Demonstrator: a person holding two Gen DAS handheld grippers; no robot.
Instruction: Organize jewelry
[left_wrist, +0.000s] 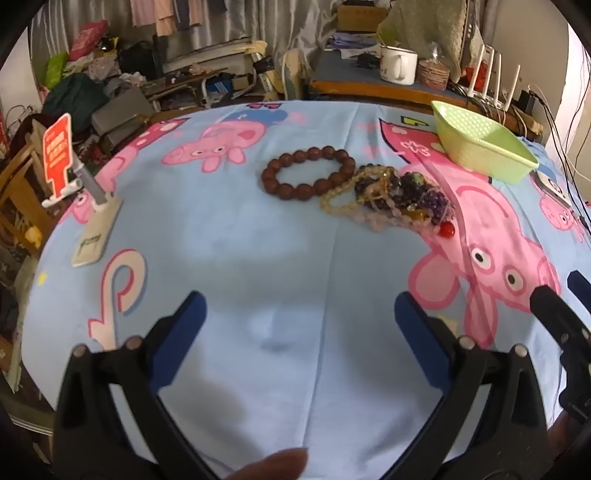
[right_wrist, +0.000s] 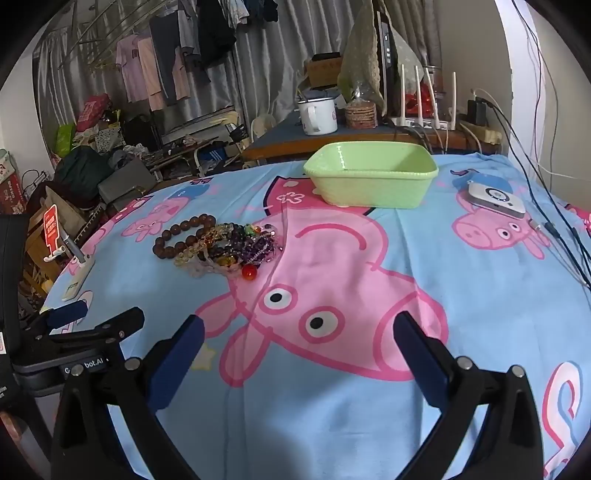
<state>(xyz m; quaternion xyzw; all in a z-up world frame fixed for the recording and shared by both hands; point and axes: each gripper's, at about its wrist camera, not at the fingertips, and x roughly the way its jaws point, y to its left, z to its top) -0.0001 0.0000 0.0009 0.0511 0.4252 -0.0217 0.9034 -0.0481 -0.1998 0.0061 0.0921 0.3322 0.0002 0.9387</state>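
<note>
A brown wooden bead bracelet (left_wrist: 307, 172) lies on the blue cartoon cloth, touching a tangled pile of purple, yellow and pink bead jewelry (left_wrist: 397, 201) with a red bead at its near edge. Both show in the right wrist view, the bracelet (right_wrist: 183, 236) left of the pile (right_wrist: 236, 249). An empty green plastic basket (left_wrist: 484, 147) stands beyond the pile to the right, and in the right wrist view (right_wrist: 371, 175) it is straight ahead. My left gripper (left_wrist: 301, 314) is open and empty, short of the jewelry. My right gripper (right_wrist: 299, 334) is open and empty, right of the pile.
A phone stand with a red sign (left_wrist: 79, 184) sits at the table's left edge. A white device (right_wrist: 496, 199) and cables (right_wrist: 561, 229) lie at the right. A desk with a white mug (right_wrist: 317, 116) and router stands behind the table. Clutter fills the floor to the left.
</note>
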